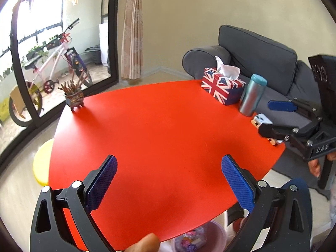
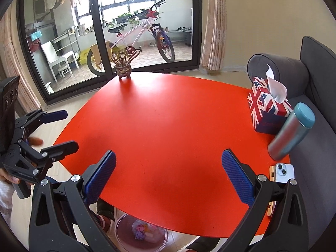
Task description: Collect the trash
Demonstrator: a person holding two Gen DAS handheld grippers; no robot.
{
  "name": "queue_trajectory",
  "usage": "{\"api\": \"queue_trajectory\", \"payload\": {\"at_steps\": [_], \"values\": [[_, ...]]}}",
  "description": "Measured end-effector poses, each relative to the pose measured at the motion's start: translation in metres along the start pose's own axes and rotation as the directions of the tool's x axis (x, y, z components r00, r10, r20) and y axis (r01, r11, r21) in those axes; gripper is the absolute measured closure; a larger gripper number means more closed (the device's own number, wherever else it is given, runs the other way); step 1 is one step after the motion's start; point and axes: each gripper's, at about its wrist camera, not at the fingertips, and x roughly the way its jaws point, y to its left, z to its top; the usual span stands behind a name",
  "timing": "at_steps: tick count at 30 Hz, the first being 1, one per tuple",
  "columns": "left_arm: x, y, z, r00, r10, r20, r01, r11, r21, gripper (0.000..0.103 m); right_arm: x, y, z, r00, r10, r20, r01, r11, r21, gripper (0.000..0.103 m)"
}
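Both grippers hover over the red tabletop [image 1: 159, 126], jaws spread wide, nothing held.

Left gripper [image 1: 169, 181]: lower centre of the left wrist view, blue pads [image 1: 100, 185] far apart, bare tabletop between them. It also shows at the left edge of the right wrist view [image 2: 58, 130], jaws apart, a hand [image 2: 8, 176] on its grip.

Right gripper [image 2: 169, 177]: lower centre of the right wrist view, equally wide. In the left wrist view it sits at right [image 1: 273, 117], jaws apart, in front of the phone [image 1: 262, 121].

Trash: lies in a pink bin [image 2: 124, 239] on the floor, bottom centre of the frame, below the near tabletop edge. Coloured scraps [image 2: 140, 231] inside; I cannot tell what they are. Same bin at the bottom of the left wrist view [image 1: 218, 237].

On the tabletop, right side of frame:
- flag tissue box [image 2: 264, 109], tissue sticking up
- steel flask [image 2: 292, 132] with teal cap, just beside the box
- phone [image 2: 283, 172] near the edge, on a wooden stand

Small pot [image 2: 124, 70] of brown sticks at the far edge, upper centre. Grey sofa [image 1: 258, 54] behind the box. Bike [image 2: 136, 35] beyond the glass door. Yellow stool [image 1: 42, 163] at lower left of the left wrist view.
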Motion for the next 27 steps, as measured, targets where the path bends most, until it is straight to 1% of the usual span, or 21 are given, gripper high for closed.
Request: {"api": "queue_trajectory", "payload": {"at_steps": [5,10,17,27], "values": [[0.002,0.001,0.005,1.0,-0.025,0.0,0.025,1.0,0.014,0.007,0.006,0.0,0.0,0.999,0.031,-0.007,-0.032,0.999,-0.033,0.004],[0.004,0.007,0.008,0.998,-0.06,-0.006,0.06,0.998,-0.008,0.007,0.006,0.0,-0.001,0.999,0.047,-0.023,-0.048,0.998,-0.047,0.004],[0.011,0.007,0.007,0.998,-0.055,-0.037,0.055,0.998,-0.003,0.006,0.006,-0.005,-0.003,0.998,0.059,-0.024,-0.06,0.998,-0.026,0.004],[0.013,0.003,0.004,0.998,-0.044,-0.043,0.044,0.999,0.012,0.006,0.011,-0.01,-0.008,0.997,0.065,-0.033,-0.066,0.998,-0.011,0.004]]}}
